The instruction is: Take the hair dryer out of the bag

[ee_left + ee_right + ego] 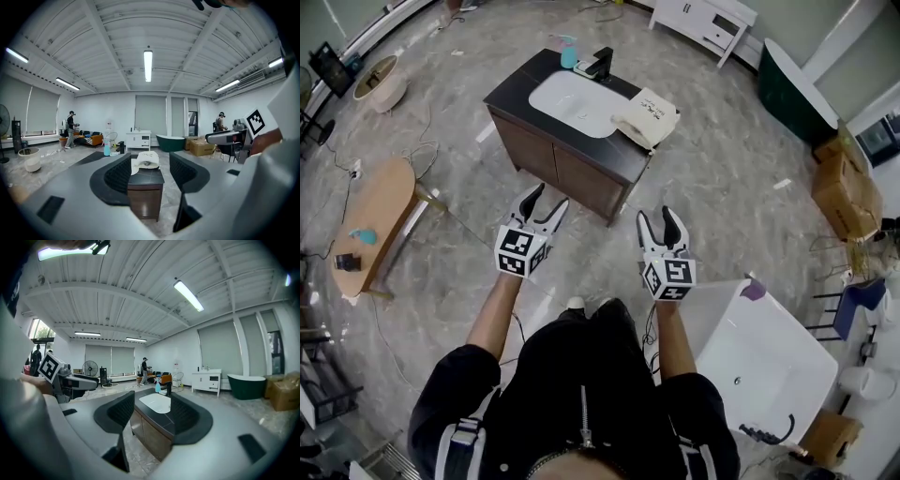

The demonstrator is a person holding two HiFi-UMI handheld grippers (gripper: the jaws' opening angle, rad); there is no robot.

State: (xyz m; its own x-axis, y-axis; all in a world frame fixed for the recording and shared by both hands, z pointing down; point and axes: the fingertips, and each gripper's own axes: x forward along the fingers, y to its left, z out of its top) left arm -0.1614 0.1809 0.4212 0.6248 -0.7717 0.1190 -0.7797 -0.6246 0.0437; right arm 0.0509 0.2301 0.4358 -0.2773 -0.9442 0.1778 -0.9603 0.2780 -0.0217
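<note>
Bare floor fronts the vanity, free to cross. The bag lies unblocked on its right end. The faucet and bottle stand behind the sink.

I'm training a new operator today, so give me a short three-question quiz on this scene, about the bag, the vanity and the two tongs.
1. True or false: the left tongs are shut on the bag.
2. Fill in: the right tongs stand ___ and hold nothing.
3. Where does the bag lie? A on the vanity top beside the basin; B inside the basin; C between the right tongs.
Key: 1 false, the left tongs are open and empty; 2 open; 3 A.
</note>
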